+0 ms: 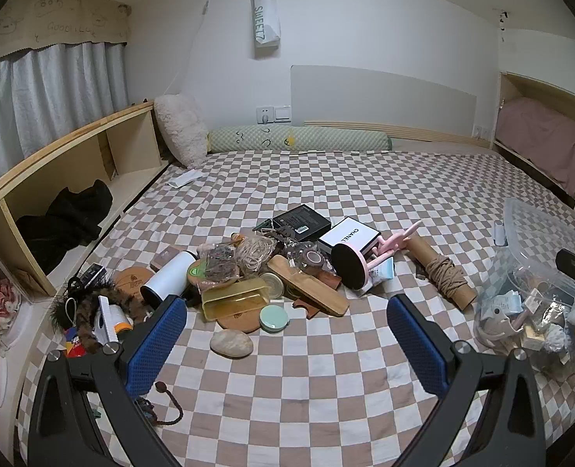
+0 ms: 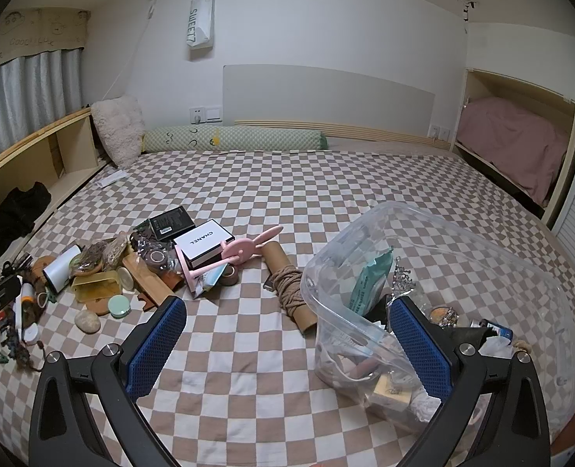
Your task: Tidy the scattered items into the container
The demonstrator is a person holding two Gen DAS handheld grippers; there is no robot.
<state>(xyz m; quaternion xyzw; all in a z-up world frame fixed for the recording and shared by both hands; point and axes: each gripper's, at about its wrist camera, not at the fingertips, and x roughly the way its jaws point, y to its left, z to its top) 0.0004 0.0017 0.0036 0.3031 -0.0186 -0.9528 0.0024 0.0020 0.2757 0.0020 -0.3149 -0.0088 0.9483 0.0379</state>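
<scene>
A pile of scattered items lies mid-bed: a grey stone (image 1: 231,343), a mint round case (image 1: 273,318), a yellow box (image 1: 234,301), a white cylinder (image 1: 168,278), a wooden board (image 1: 306,286), a white Chanel box (image 1: 349,235), a pink rabbit mirror (image 1: 351,266) and a twine-wrapped cardboard tube (image 1: 443,272). My left gripper (image 1: 287,336) is open just short of the stone, holding nothing. The clear plastic container (image 2: 462,229), partly filled, sits on the right. My right gripper (image 2: 287,344) is open and empty, with its right finger (image 2: 419,344) in front of the container's near wall.
The checked bed sheet (image 2: 287,194) stretches bare toward a green bolster (image 2: 232,138) and a fluffy pillow (image 2: 118,128). A wooden shelf (image 1: 65,163) with dark clothes runs along the left. A braided cord (image 1: 166,401) lies near my left finger. A furry item and small bottles crowd the left bed edge.
</scene>
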